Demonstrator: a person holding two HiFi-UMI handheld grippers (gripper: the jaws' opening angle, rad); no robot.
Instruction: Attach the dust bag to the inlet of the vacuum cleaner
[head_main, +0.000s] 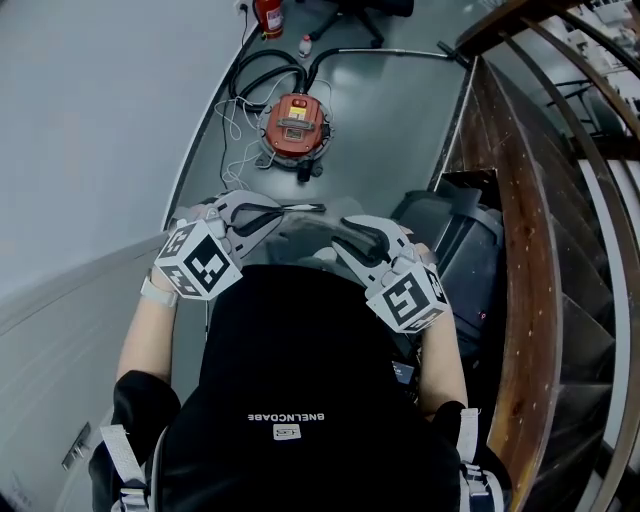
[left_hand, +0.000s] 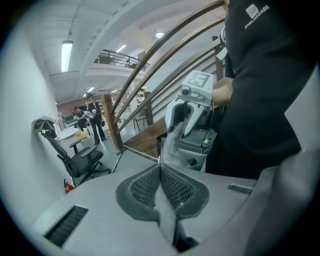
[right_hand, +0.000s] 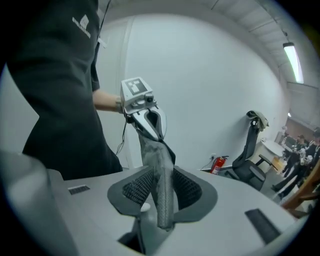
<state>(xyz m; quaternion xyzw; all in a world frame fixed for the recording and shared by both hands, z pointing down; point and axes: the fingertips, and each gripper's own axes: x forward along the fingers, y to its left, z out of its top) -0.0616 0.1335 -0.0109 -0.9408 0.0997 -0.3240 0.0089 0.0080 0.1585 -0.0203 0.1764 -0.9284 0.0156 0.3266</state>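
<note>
Head view: my left gripper (head_main: 305, 208) and right gripper (head_main: 350, 232) each clamp the dust bag (head_main: 300, 240), held well short of the vacuum cleaner (head_main: 294, 125).
Risk: I judge the fabric could slip free if I pull the grippers apart.

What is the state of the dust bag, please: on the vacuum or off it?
Off. The left claw and right claw pinch the bag aloft; the vacuum stands apart on the floor.

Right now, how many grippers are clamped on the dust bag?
2. The left gripper is shut on one end of the dust bag, and the right gripper is shut on the other end. The bag spans between them.
</note>
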